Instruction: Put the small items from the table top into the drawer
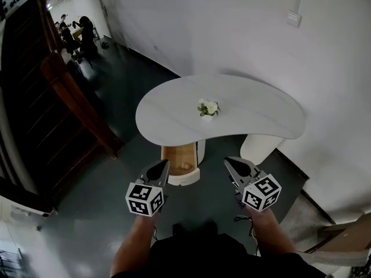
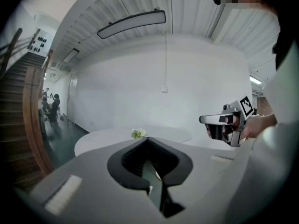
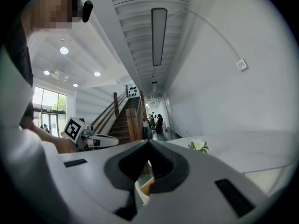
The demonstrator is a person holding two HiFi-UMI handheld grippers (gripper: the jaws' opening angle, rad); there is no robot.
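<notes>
A white kidney-shaped table [image 1: 174, 106] carries one small pot of white flowers [image 1: 207, 108]. Under its front edge a wooden drawer [image 1: 174, 156] stands pulled out, with a small pale item [image 1: 184, 167] lying inside. My left gripper [image 1: 158, 169] hangs in the air just left of the drawer's front, jaws shut and empty. My right gripper [image 1: 235, 164] hovers to the drawer's right, also shut on nothing. In the left gripper view the closed tips [image 2: 147, 140] point at the flowers [image 2: 138, 134]. The right gripper view has the flowers [image 3: 198, 145] right of the tips [image 3: 149, 143].
A dark wooden staircase [image 1: 64, 97] rises at the left, and people [image 1: 75, 30] stand far back. White walls enclose the table behind and at the right. The table's white pedestal [image 1: 261, 146] stands right of the drawer. Dark floor lies below me.
</notes>
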